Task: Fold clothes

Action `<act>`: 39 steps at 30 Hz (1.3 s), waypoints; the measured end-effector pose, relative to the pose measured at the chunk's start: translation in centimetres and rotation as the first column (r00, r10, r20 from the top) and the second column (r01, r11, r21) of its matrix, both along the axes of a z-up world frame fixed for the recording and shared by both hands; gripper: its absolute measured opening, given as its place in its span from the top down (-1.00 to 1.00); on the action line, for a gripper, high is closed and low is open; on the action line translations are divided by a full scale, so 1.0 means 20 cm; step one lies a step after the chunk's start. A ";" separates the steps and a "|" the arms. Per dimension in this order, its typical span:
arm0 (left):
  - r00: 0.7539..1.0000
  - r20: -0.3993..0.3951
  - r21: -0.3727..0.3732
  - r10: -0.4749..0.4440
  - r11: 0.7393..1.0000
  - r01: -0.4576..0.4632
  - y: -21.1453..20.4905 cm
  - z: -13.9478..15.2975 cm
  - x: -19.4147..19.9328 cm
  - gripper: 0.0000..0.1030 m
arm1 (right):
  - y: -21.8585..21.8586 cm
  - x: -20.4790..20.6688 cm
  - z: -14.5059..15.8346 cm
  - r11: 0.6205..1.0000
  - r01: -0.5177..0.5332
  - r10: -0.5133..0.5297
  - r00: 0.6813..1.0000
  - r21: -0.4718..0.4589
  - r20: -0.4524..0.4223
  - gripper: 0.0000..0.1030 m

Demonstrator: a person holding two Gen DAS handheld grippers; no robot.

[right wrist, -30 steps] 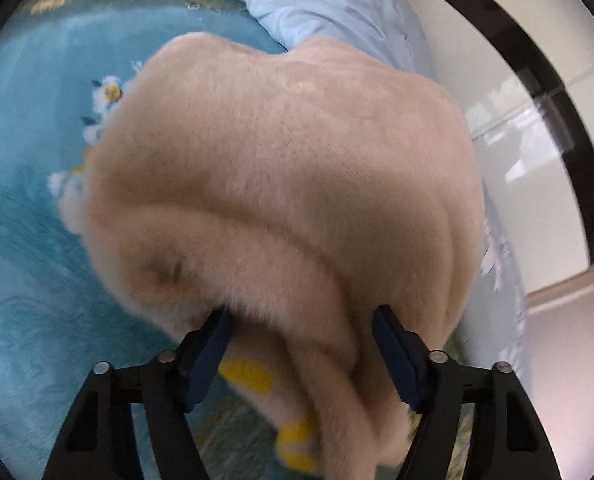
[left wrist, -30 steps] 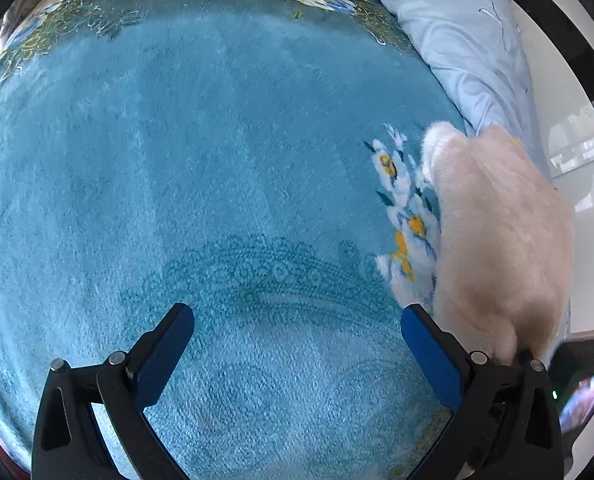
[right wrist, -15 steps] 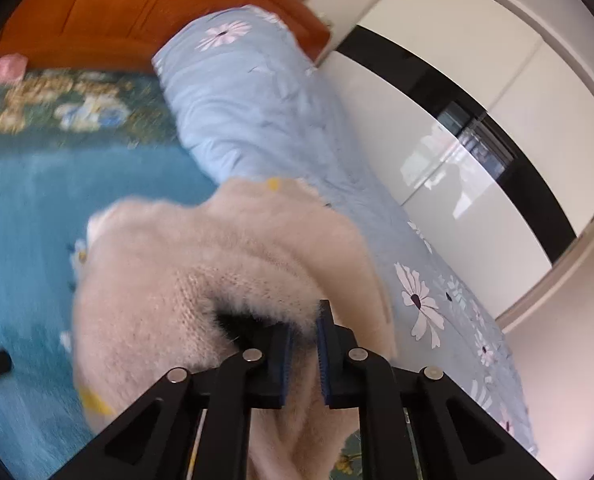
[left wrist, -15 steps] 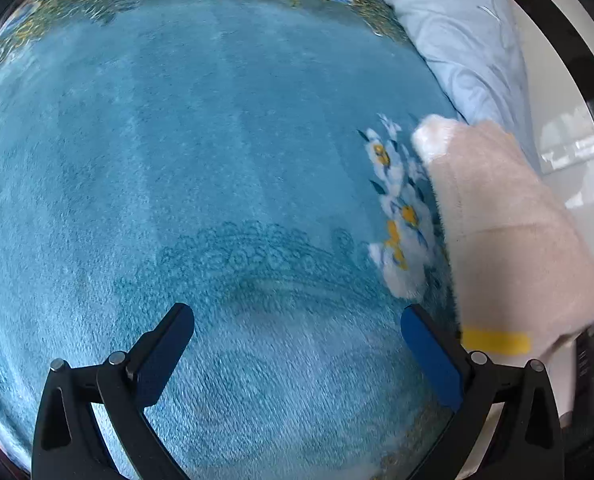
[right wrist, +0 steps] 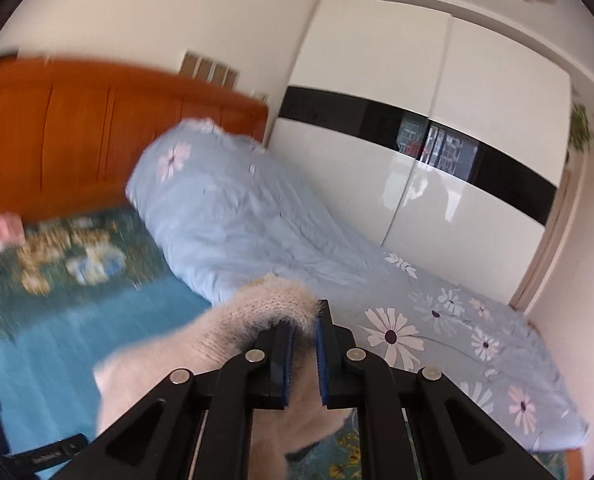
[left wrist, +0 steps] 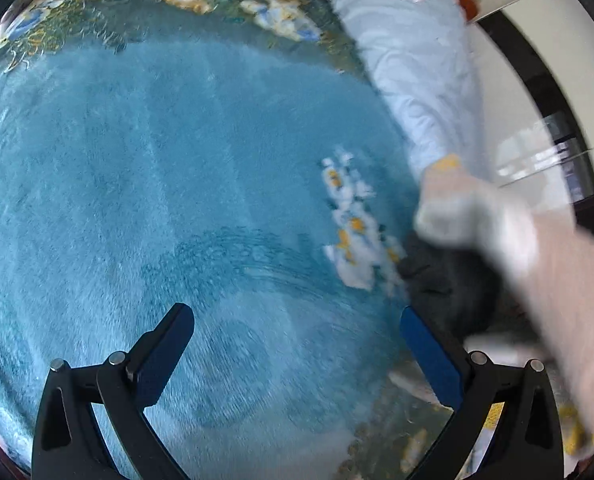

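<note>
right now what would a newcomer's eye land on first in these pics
First, the fuzzy cream sweater pinched in the shut right gripper, hanging over the teal blanket. Next, the pale blue floral quilt bunched along the bed's right side, by the white wardrobe. The left gripper stands open and empty above the blanket.

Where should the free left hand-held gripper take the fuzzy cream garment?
Probably the hanging lower edge of the cream garment, coming from its left, the bed side. The right hand-held gripper already pinches one bunched part, so the rest drapes free.
</note>
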State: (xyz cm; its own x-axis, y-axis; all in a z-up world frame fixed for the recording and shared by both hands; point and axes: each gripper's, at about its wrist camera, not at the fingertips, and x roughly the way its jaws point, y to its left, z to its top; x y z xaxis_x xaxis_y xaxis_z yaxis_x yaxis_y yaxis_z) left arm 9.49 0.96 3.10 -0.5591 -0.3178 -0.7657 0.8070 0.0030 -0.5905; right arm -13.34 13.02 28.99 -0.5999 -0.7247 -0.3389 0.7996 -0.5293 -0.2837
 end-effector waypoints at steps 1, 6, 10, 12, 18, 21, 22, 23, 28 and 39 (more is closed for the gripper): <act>0.999 -0.039 -0.018 -0.002 1.000 0.001 0.02 0.03 0.03 -1.00 | 0.05 0.02 0.05 1.000 0.000 0.000 1.000 -0.013 -0.010 0.80; 0.979 -0.206 -0.015 0.011 1.000 -0.014 0.16 0.08 0.17 -1.00 | 0.27 0.15 0.20 0.998 -0.030 0.029 0.999 -0.058 -0.025 0.80; 0.969 -0.248 -0.043 0.002 0.999 -0.013 0.31 0.21 0.24 -1.00 | 0.42 0.31 0.32 0.991 -0.102 0.098 0.994 -0.092 -0.044 0.80; 0.963 -0.267 -0.064 0.017 0.997 -0.035 0.36 0.28 0.28 -1.00 | 0.49 0.41 0.39 0.983 -0.148 0.140 0.987 -0.106 -0.075 0.80; 0.945 -0.315 -0.089 0.084 0.989 -0.118 0.51 0.47 0.50 -1.00 | 0.65 0.69 0.54 0.934 -0.310 0.303 0.951 -0.180 -0.066 0.80; 0.938 -0.321 -0.115 0.134 0.977 -0.179 0.54 0.55 0.63 -1.00 | 0.71 0.73 0.63 0.890 -0.371 0.381 0.925 -0.264 -0.016 0.80; 0.936 -0.320 -0.122 0.144 0.974 -0.192 0.54 0.57 0.67 -1.00 | 0.73 0.73 0.66 0.873 -0.387 0.405 0.914 -0.297 -0.001 0.80; 0.935 -0.317 -0.133 0.161 0.968 -0.212 0.55 0.58 0.71 -1.00 | 0.75 0.71 0.67 0.857 -0.396 0.426 0.905 -0.330 0.019 0.80; 0.955 -0.221 -0.187 0.196 0.953 -0.239 0.58 0.61 0.85 -1.00 | 0.79 0.45 0.50 0.865 -0.311 0.395 0.905 -0.394 0.154 0.80; 0.996 0.065 -0.015 0.060 0.998 -0.059 0.55 0.14 0.63 -1.00 | 0.83 -0.15 -1.04 0.969 0.011 -0.151 0.821 0.248 0.550 0.79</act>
State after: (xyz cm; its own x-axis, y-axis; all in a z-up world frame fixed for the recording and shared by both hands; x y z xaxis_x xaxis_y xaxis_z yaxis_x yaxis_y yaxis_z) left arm 22.05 12.06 5.88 -0.4880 -0.3590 -0.7956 0.8424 0.0448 -0.5369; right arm -16.38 29.61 8.18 -0.3079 -0.5444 -0.7803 0.8125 -0.5771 0.0821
